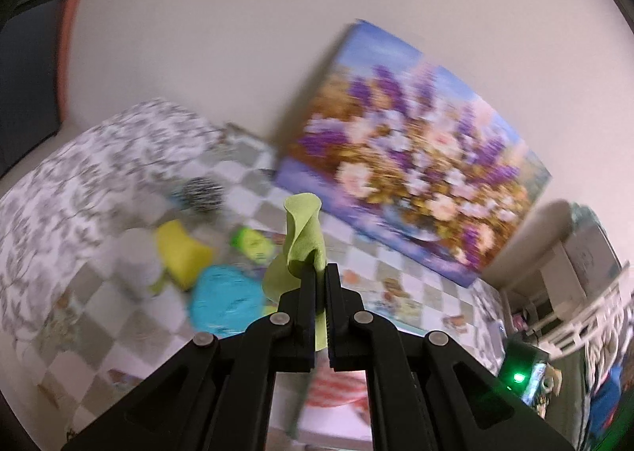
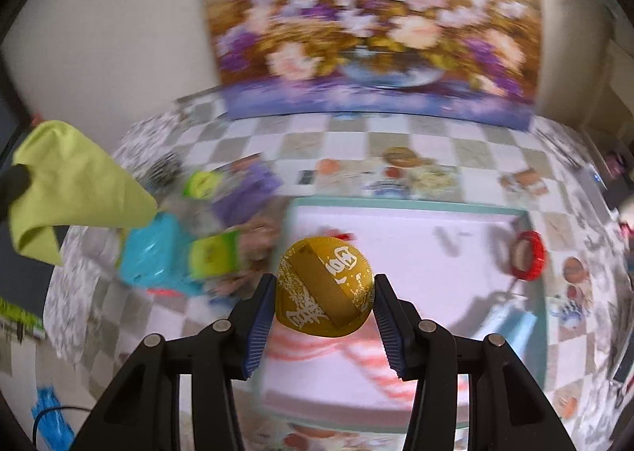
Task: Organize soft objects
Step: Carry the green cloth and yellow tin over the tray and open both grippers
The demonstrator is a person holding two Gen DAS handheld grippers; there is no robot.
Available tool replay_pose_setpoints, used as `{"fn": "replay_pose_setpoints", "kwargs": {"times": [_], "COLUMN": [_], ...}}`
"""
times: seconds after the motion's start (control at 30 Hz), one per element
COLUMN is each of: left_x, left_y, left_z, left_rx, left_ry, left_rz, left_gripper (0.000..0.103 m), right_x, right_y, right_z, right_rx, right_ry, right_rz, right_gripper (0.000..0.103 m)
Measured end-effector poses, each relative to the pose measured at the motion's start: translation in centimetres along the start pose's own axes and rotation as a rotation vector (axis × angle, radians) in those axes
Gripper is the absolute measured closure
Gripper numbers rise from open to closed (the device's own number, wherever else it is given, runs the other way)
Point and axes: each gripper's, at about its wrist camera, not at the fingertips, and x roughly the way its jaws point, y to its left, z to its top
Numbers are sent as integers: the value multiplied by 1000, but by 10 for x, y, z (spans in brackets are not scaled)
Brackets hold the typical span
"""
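Observation:
My left gripper (image 1: 320, 273) is shut on a lime green cloth (image 1: 303, 237) and holds it up above the table; the cloth also shows at the far left of the right wrist view (image 2: 75, 189). My right gripper (image 2: 324, 292) is shut on a round gold packet with white print (image 2: 325, 286), held above a white tray (image 2: 416, 237). A red and white striped cloth (image 2: 356, 348) lies in the tray under it. A pile of soft things lies to the left: a turquoise item (image 1: 224, 300), a yellow sponge (image 1: 182, 253) and a zebra-striped ball (image 1: 202, 193).
A flower painting (image 2: 368, 23) leans against the wall behind the checkered tablecloth (image 2: 317, 142). A red tape roll (image 2: 527, 255) lies at the tray's right edge. A patterned cushion (image 1: 79, 174) sits at the left. A shelf and a device with a green light (image 1: 517, 377) are at the right.

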Motion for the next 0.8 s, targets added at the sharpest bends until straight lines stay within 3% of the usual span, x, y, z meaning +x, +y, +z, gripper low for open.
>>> {"fn": "replay_pose_setpoints", "kwargs": {"times": [0.17, 0.4, 0.6, 0.8], "left_x": [24, 65, 101, 141], "left_y": [-58, -124, -146, -130], "left_z": [-11, -39, -64, -87], "left_rx": [75, 191, 232, 199], "left_ry": [37, 130, 222, 349], "left_rz": [-91, -157, -189, -158], "left_gripper": [99, 99, 99, 99], "right_x": [9, 13, 15, 29], "right_y": [-62, -129, -158, -158], "right_z": [2, -6, -12, -18], "right_rx": [131, 287, 321, 315], "right_ry": [30, 60, 70, 119], "right_rz": [-86, -108, -142, -128], "right_gripper": [52, 52, 52, 52]}}
